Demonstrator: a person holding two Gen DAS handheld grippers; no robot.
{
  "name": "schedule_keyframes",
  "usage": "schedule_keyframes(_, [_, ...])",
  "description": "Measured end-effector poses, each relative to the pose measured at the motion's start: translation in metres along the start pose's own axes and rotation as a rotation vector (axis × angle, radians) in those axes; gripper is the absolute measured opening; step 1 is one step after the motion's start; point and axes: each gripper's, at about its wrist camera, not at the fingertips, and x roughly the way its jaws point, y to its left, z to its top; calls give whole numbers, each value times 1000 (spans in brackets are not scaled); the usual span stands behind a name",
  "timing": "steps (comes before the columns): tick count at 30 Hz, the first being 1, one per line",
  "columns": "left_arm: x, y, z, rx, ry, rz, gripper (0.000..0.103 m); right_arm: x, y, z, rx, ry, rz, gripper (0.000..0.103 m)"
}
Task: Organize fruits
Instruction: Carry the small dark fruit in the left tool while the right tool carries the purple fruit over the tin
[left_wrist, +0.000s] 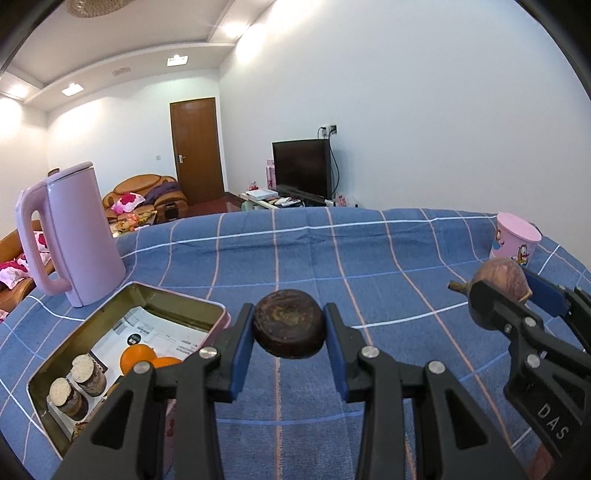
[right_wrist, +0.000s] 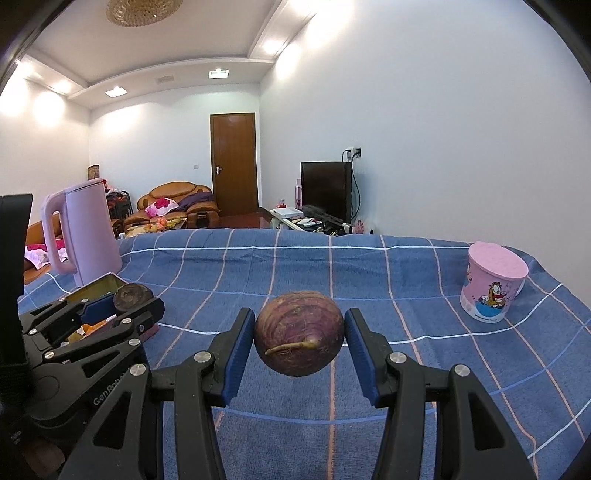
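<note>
The left gripper (left_wrist: 289, 325) pinches a dark brown, flattened round fruit (left_wrist: 289, 324) between its blue pads, holding it clear above the blue checked tablecloth (left_wrist: 369, 258). The right gripper (right_wrist: 300, 338) pinches a purple round fruit with a curled tail-like stem (right_wrist: 300, 338), also lifted off the cloth; its left pad presses the fruit, while the right pad looks to be at the fruit's edge, contact there hard to judge. From the left wrist view the right gripper (left_wrist: 495, 295) shows at the right side with its purple fruit (left_wrist: 500, 277), and from the right wrist view the left gripper (right_wrist: 129, 301) shows at the left with its dark fruit (right_wrist: 132, 295).

Just beside the left gripper, to its left, lies an open pink-sided metal tin (left_wrist: 166, 299) on the cloth. Inside it are two oranges (left_wrist: 138, 356), touching each other, two cut brown root pieces with pale ends (left_wrist: 77, 384) side by side, and printed paper (left_wrist: 147, 328) lining the bottom.

Farther back on the left stands a pink kettle (left_wrist: 81, 236), upright, near the tin's far corner. At the far right of the cloth stands a pink cartoon-printed cup (right_wrist: 493, 284), well apart from both grippers.

Beyond the table are a brown sofa (right_wrist: 177, 203), a wooden door (right_wrist: 233, 162) and a dark television (right_wrist: 325, 190)
</note>
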Motion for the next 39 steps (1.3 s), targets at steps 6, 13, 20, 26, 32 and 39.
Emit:
schedule_keyframes(6, [-5, 0, 0, 1, -23, 17, 39, -6, 2, -1, -6, -23, -2, 52])
schedule_keyframes(13, [-10, 2, -1, -5, -36, 40, 39, -13, 5, -1, -16, -56, -12, 52])
schedule_keyframes(20, [-16, 7, -5, -12, -22, 49, 39, -17, 5, 0, -18, -75, -22, 52])
schedule_keyframes(26, [-21, 6, -9, 9, -16, 58, 39, -18, 7, 1, -14, -78, -10, 52])
schedule_keyframes(32, [-25, 10, -12, 19, -2, 50, 39, -12, 14, 2, -17, -54, 33, 52])
schedule_keyframes(39, [-23, 31, -12, -2, 31, 75, 39, -2, 34, 5, -38, -4, 108, 52])
